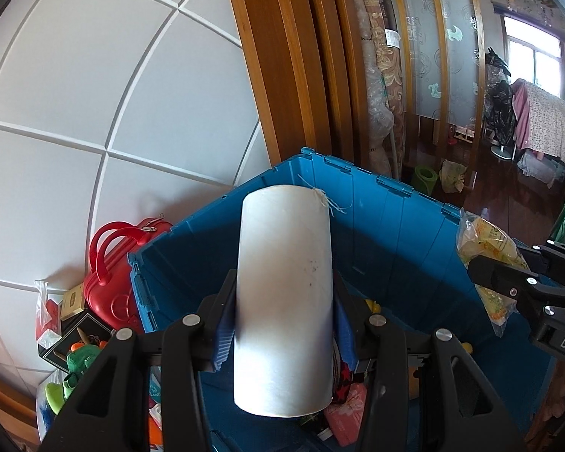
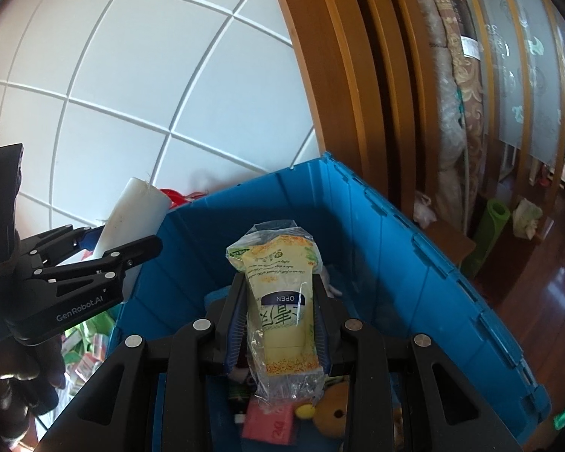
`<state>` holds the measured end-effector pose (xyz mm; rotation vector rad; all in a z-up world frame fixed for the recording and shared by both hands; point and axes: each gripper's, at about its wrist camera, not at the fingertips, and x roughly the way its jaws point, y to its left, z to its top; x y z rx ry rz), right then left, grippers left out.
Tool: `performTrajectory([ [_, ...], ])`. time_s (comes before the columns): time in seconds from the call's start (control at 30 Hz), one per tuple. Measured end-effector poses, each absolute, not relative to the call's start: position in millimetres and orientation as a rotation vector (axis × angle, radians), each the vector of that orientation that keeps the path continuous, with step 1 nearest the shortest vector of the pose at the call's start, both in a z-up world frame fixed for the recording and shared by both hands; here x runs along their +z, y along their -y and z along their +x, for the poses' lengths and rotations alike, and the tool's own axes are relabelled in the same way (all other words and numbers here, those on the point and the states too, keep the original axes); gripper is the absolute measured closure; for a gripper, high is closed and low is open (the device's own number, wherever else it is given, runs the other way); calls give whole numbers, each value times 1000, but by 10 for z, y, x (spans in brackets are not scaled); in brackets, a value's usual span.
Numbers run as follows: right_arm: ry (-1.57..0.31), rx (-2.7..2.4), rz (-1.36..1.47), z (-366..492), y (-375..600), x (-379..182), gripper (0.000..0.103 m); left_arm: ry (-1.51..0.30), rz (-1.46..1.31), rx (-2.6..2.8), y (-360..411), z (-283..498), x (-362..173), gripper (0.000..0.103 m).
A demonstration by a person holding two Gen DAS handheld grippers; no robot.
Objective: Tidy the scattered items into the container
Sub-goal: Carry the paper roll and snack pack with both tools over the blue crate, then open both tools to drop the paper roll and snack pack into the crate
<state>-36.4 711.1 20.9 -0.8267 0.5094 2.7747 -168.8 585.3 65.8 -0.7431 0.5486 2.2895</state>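
Note:
My left gripper (image 1: 284, 290) is shut on a white cylindrical roll (image 1: 284, 293), held upright over the open blue plastic bin (image 1: 403, 226). The roll has loose threads at its top edge. My right gripper (image 2: 278, 305) is shut on a yellow packet in a clear plastic bag (image 2: 280, 301), held above the inside of the blue bin (image 2: 414, 263). In the right wrist view the left gripper (image 2: 128, 241) and the white roll (image 2: 132, 211) hang at the bin's left corner. In the left wrist view the right gripper (image 1: 482, 271) and its yellow packet (image 1: 489, 252) are at the bin's right wall.
The bin holds a pink packet (image 2: 269, 423), a brown plush toy (image 2: 333, 412) and other small items. A red case (image 1: 113, 263), boxes and green toys (image 1: 77, 358) lie left of the bin by the white tiled wall. Wooden door frames and rolled mats (image 1: 376, 86) stand behind.

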Motion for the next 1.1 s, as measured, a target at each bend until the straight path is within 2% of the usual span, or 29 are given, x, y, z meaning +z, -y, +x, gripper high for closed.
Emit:
performTrajectory([
  [0.33, -505, 2767, -841, -433, -7155, 183, 72, -536, -760, 2297, -5865, -1786, 621, 59],
  [0.4, -498, 2761, -845, -455, -7158, 176, 68, -514, -767, 2310, -5846, -1826, 624, 59],
  [0.43, -492, 2757, -843, -464, -7156, 177, 61, -501, -765, 2329, -5835, -1848, 632, 58],
  [0.47, -483, 2755, -841, -473, -7151, 181, 34, -502, -771, 2351, -5831, -1873, 636, 50],
  [0.5, -471, 2753, -840, -483, -7147, 186, 14, -498, -781, 2371, -5837, -1910, 645, 19],
  [0.53, -458, 2753, -824, -483, -7144, 195, 2, -485, -785, 2390, -5814, -1937, 654, 3],
  [0.57, -447, 2752, -808, -482, -7140, 199, 0, -470, -781, 2410, -5777, -1955, 671, 0],
  [1.1, -466, 2810, -809, -560, -7008, 184, 0, -392, -852, 2402, -5443, -1971, 565, 0],
])
